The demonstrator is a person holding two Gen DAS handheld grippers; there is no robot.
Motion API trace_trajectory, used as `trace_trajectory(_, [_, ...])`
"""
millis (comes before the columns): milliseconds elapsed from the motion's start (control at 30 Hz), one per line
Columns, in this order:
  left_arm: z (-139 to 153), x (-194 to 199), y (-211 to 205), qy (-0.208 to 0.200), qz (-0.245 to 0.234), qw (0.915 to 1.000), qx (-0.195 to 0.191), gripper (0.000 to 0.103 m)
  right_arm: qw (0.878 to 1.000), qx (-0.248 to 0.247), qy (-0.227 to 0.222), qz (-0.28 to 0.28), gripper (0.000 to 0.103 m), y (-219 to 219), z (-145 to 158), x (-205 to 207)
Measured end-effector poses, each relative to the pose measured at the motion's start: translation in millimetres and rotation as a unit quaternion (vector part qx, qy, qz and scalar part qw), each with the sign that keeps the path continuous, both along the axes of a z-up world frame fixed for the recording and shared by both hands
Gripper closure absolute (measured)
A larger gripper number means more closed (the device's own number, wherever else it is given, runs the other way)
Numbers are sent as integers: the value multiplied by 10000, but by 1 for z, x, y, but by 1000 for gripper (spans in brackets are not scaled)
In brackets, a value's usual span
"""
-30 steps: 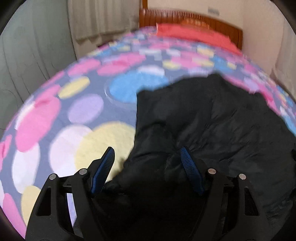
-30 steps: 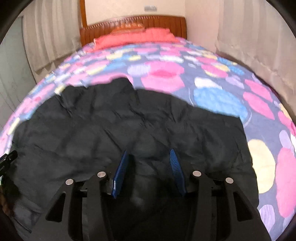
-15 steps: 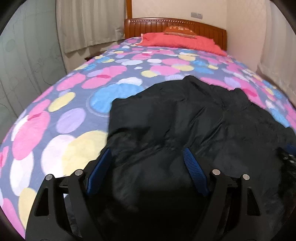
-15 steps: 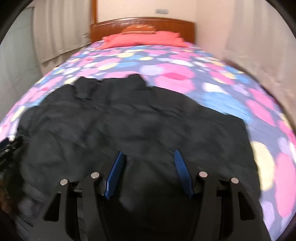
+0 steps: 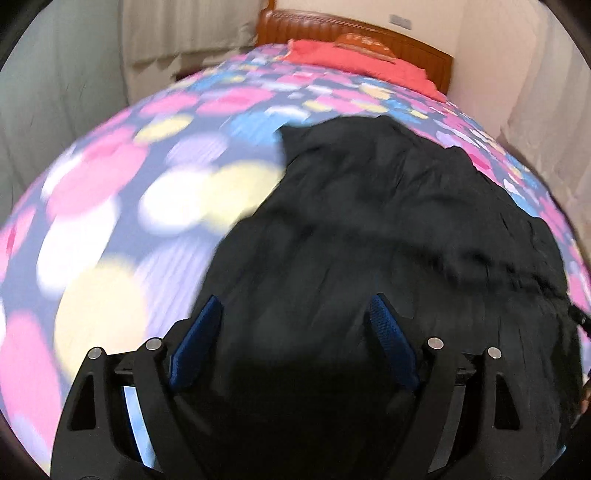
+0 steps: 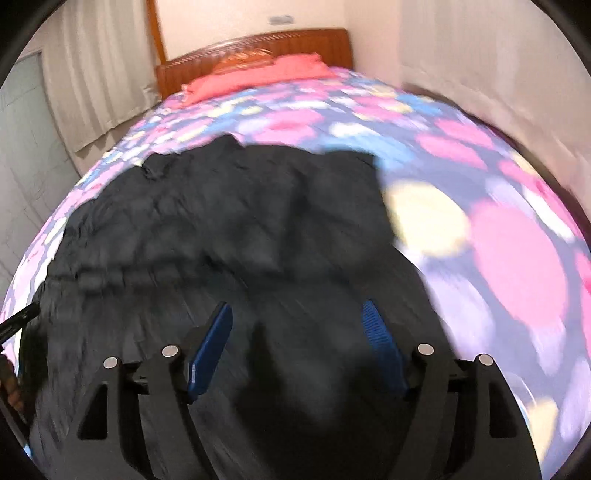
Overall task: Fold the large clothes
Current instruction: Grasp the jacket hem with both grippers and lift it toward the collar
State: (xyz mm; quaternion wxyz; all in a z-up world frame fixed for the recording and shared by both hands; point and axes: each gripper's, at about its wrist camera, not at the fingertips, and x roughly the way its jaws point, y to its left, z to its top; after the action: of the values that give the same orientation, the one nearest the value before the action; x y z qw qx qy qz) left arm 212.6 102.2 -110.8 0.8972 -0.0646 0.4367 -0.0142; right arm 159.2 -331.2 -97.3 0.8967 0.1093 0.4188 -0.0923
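A large black garment point(image 5: 369, 221) lies spread and wrinkled on the bed's dotted cover point(image 5: 110, 221). My left gripper point(image 5: 295, 315) hovers over its near left part. Its jaws are opening, and the blue pads point(image 5: 199, 339) stand apart with only flat cloth showing below the gap. The right wrist view shows the same garment point(image 6: 221, 221) under my right gripper point(image 6: 295, 312). Its jaws are also opening, and its pads point(image 6: 380, 339) press on nothing. Both views are blurred by motion.
A red pillow point(image 5: 354, 62) and a wooden headboard point(image 5: 369, 33) stand at the far end of the bed. Curtains point(image 6: 99, 74) hang on the left and a pale wall point(image 6: 480, 74) runs along the right. Bare bedcover point(image 6: 498, 240) lies on either side of the garment.
Both pairs of jaws have spread wider, the right pair the most. Both grippers have slid sideways over the garment, which now fills the middle of each view.
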Motion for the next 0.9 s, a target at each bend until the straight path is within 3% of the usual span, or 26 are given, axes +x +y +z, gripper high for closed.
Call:
trace_trajectory(167, [-13,-74,45,239,464,9984,-197,17,9981,124,243,-558,30,-43,-12,-76])
trace_trajectory(300, [-26,-117,62,424,725,9938,-731,13,9939,646,344,-831,30,-62,-30,-125])
trace_trajectory(400, [-26,-145,65,241,1048,9898,-934,13,9865,1306,223,-963,30,-66,-43,-151])
trace_trajectory(700, [-33,-169,60,58,1588,9642,-2122,12,9745,2123,-252,-676,27,-33,-49,-164])
trace_trajectory(833, [-34,-168,55,-54,1737,9621,-2099,11,9676,2400,-371,-689,27,-31,-50,-162])
trace_trajectory(900, [-34,-173,57,-5,1719,9573,-2324,11,9652,2514,-340,-642,27,-31,-49,-166])
